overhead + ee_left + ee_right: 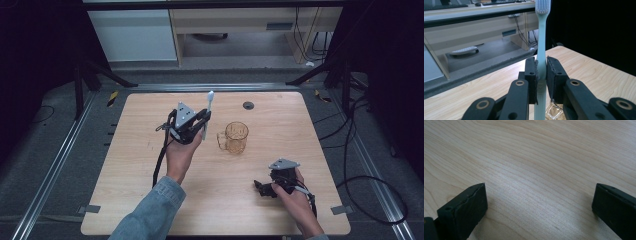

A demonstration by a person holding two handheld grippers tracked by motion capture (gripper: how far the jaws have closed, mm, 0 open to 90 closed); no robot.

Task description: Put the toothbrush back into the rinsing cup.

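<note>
Black padded jaws of our left gripper [541,75] are clamped tight on a pale green toothbrush [541,45], gripping it low on the handle, with the bristle head standing straight up above the jaw tips and the butt end running down between the linkages. From above we see the same gripper [202,120] held just to the left of the amber glass mug [235,136], the toothbrush [208,107] rising upright beside it and its bristles well above the mug's rim.

We judge the toothbrush light, stiff and thin, with a smooth plastic handle that could pivot or slide between the pads if the squeeze were slack. Taking it low on the handle, where it is widest, as we do now, seems the sound hold; a hold nearer the narrow neck would let it wobble. The mug looks like hard, clear glass or plastic, so we would expect it to tip or skid if the brush knocks its rim.

Our right gripper [261,187] rests low on the wooden table [280,110], toward us and to the right of the mug, well apart from it. Its jaws stand wide apart with nothing between them, just bare wood grain beneath.
</note>
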